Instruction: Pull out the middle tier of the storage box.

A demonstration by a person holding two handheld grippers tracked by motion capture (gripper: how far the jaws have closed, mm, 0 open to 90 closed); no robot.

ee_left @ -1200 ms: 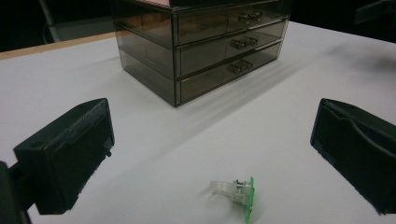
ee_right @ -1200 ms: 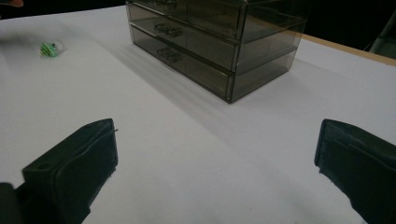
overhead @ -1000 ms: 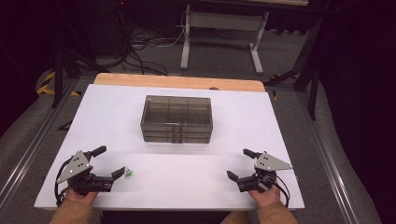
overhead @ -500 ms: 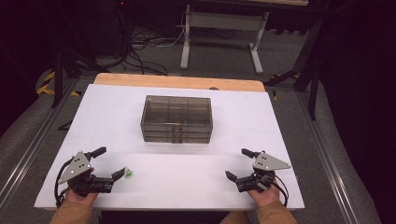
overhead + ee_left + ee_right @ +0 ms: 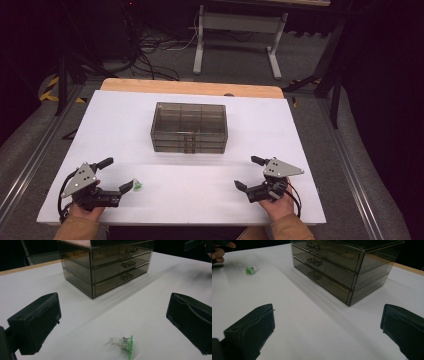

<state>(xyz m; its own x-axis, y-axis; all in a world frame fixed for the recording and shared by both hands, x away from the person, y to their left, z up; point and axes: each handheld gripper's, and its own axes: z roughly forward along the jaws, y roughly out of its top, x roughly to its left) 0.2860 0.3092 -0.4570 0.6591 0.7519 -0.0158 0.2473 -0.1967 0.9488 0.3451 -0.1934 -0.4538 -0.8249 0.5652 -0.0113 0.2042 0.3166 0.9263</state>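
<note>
A smoky transparent drawer chest [image 5: 189, 127] with three shut drawers stands mid-table; it appears too in the left gripper view [image 5: 107, 265] and the right gripper view [image 5: 342, 262]. A small clear clip with a green tab [image 5: 137, 187] lies near the front left. My left gripper [image 5: 116, 174] is open, its near jaw tip just left of the clip. In its own view the clip [image 5: 123, 343] rests on the table low between the wide jaws of the left gripper [image 5: 113, 322]. My right gripper [image 5: 248, 172] is open and empty at the front right [image 5: 327, 330]; the clip [image 5: 250, 269] is far off.
The white tabletop [image 5: 300, 130] has a wooden strip along its far edge [image 5: 190, 87]. Behind the table are cables, a desk frame [image 5: 235, 30] and dark floor. Metal rails run along both sides of the table.
The right gripper has drifted slightly to the left. The left gripper has barely shifted. Clip and chest are where they were.
</note>
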